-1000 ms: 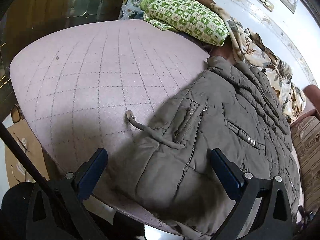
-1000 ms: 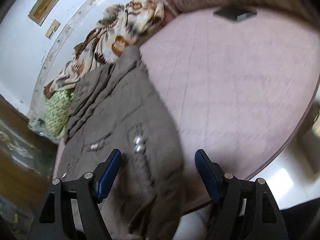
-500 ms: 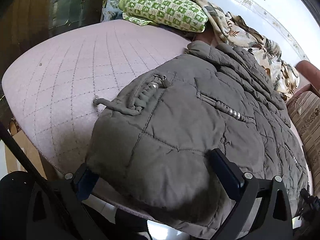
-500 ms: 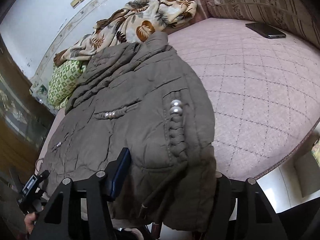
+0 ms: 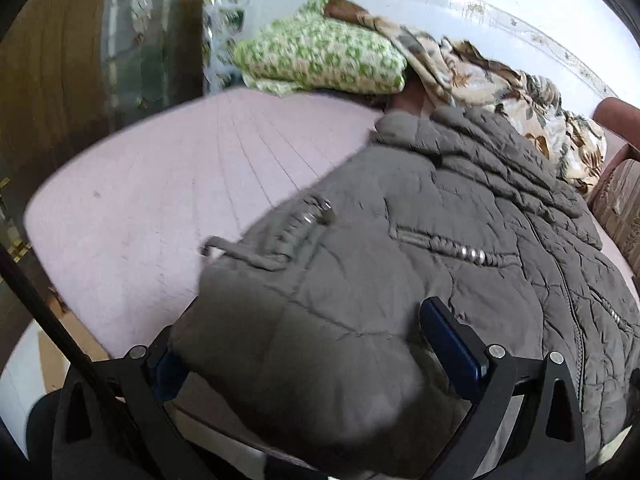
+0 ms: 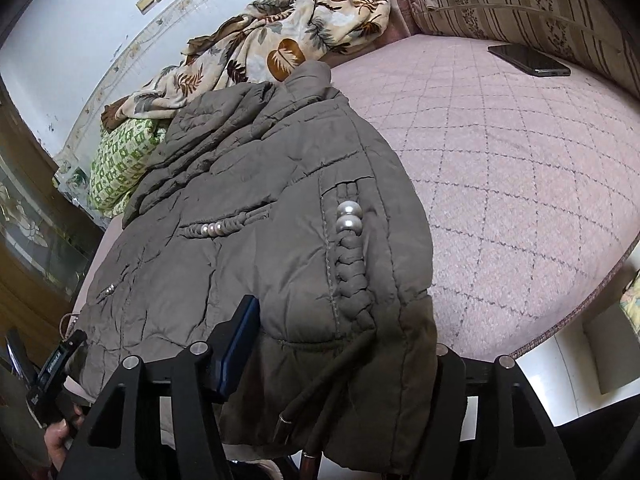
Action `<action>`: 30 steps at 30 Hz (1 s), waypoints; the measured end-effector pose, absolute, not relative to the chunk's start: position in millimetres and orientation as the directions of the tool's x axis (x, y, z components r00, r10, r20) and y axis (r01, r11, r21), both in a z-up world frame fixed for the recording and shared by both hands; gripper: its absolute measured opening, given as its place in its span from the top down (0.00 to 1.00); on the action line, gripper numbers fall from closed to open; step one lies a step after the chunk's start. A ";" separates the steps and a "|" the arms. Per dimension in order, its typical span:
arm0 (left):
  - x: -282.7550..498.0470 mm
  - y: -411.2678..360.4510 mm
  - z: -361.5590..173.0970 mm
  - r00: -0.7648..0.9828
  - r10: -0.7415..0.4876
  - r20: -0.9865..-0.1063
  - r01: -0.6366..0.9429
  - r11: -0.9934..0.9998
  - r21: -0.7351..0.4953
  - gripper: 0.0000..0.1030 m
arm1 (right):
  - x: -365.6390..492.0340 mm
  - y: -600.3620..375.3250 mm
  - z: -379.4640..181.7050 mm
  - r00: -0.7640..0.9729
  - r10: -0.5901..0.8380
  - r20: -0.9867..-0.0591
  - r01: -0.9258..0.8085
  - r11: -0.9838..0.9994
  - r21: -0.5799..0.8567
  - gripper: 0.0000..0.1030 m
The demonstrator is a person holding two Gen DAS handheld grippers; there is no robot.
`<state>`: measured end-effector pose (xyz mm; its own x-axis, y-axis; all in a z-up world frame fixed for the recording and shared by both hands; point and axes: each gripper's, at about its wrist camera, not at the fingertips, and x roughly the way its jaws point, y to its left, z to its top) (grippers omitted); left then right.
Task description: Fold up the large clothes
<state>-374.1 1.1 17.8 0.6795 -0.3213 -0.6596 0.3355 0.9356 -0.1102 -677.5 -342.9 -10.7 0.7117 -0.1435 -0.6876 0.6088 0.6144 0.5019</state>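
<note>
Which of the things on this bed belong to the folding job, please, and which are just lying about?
For the job:
jacket
left gripper
right gripper
bed

Lying about:
phone
green pillow
leaf-print blanket

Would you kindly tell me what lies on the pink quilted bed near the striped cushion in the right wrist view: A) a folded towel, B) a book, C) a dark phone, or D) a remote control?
C: a flat dark phone lies on the bed beside the striped cushion, apart from the jacket.
</note>
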 end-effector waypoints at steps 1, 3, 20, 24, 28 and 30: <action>-368.9 -0.6 11.3 0.647 -0.322 -0.691 0.339 0.933 -0.118 0.01 | -676.7 -342.4 -11.0 0.710 -0.145 -0.689 0.609 0.617 0.499 0.32; -365.2 1.8 6.7 0.623 -0.329 -0.709 0.333 0.933 -0.140 0.01 | -675.7 -341.9 -11.6 0.708 -0.147 -0.691 0.610 0.620 0.494 0.32; -396.2 -17.4 12.4 0.630 -0.407 -0.661 0.460 0.882 -0.104 0.19 | -676.2 -341.5 -13.2 0.716 -0.158 -0.680 0.607 0.621 0.496 0.41; -399.8 -19.2 14.1 0.655 -0.397 -0.642 0.460 0.884 -0.077 0.26 | -675.5 -339.8 -13.1 0.714 -0.166 -0.680 0.611 0.623 0.488 0.42; -395.5 -24.5 8.0 0.645 -0.370 -0.668 0.451 0.891 -0.058 0.14 | -675.2 -340.2 -13.6 0.713 -0.168 -0.681 0.613 0.622 0.488 0.42; -395.9 -26.9 7.5 0.650 -0.365 -0.667 0.452 0.891 -0.046 0.13 | -674.8 -341.0 -14.0 0.712 -0.166 -0.682 0.612 0.623 0.488 0.42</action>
<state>-395.9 -26.9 7.5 0.6502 -0.3645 -0.6666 0.4518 0.8909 -0.0464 -674.8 -341.0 -14.0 0.7124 -0.1662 -0.6818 0.6119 0.6228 0.4875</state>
